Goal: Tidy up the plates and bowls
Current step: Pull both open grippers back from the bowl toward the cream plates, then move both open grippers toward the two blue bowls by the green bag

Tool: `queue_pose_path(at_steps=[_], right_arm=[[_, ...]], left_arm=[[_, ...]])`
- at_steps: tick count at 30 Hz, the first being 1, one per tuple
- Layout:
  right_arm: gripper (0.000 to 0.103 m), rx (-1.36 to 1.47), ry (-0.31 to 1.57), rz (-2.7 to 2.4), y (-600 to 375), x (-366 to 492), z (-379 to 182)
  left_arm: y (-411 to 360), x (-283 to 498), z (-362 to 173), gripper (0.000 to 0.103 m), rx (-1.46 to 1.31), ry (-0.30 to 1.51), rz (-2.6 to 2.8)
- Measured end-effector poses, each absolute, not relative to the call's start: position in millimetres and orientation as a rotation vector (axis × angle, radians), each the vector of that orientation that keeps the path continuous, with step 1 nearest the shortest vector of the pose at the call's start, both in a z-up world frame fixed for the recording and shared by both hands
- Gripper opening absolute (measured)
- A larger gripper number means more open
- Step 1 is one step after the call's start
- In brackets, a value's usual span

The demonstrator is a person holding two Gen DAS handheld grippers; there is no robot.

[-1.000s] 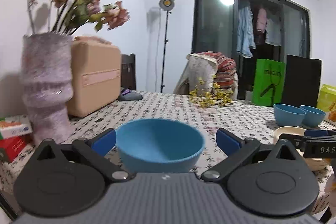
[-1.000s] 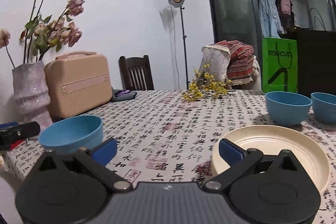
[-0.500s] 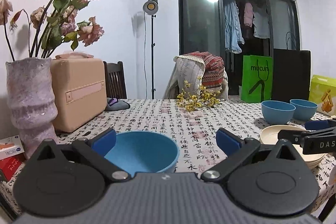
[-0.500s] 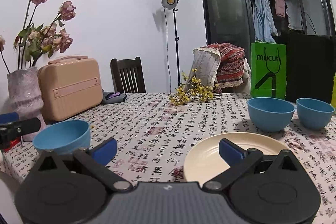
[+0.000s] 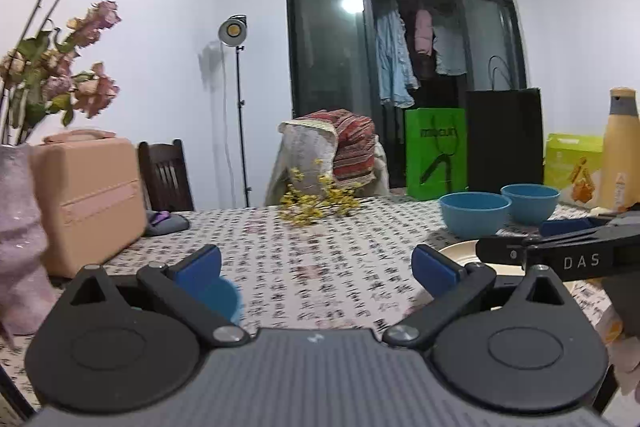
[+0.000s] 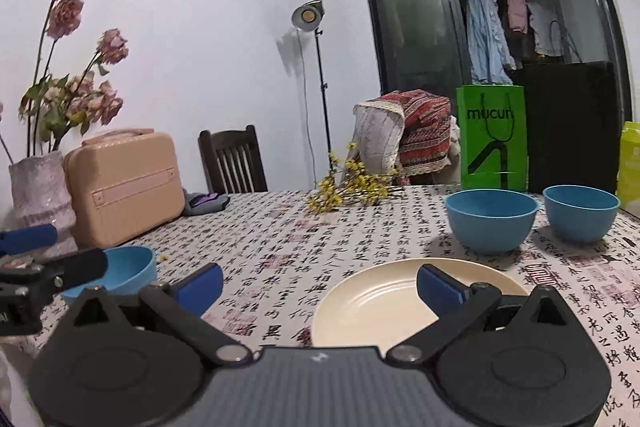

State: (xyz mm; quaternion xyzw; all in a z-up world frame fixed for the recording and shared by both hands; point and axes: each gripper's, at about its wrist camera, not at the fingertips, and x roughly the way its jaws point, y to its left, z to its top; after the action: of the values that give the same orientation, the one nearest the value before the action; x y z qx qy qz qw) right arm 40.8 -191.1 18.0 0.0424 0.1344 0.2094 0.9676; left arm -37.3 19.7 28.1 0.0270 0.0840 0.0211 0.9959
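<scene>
Bowls: one blue bowl (image 6: 120, 269) near left on the table (image 6: 280, 247), by the vase (image 6: 40, 199) and case (image 6: 124, 183); two more, bowl A (image 6: 491, 221) and bowl B (image 6: 581, 213), far right, just beside each other. Cream plate (image 6: 384, 301) near right, in front of bowl A. Left gripper (image 5: 316, 267): jaws wide apart, holding nothing, near bowl partly hidden behind its left finger. Right gripper (image 6: 320, 283): jaws spread, empty, right finger over the plate; contact unclear

Three blue bowls (image 6: 491, 220) (all upright) surround a cream plate (image 6: 384, 301).
</scene>
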Motion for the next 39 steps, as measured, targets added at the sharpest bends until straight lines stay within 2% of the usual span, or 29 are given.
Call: queue_pose_path(at_steps=[24,39], right_arm=[[0.103,0.083,0.256,0.292,-293,98,25],[0.103,0.061,0.281,0.256,-300,133,18]], left_arm=[[-52,52,46,0.103,-0.014,0.156,-0.015],[-40,69,37,0.103,-0.046,0.178,0.023]])
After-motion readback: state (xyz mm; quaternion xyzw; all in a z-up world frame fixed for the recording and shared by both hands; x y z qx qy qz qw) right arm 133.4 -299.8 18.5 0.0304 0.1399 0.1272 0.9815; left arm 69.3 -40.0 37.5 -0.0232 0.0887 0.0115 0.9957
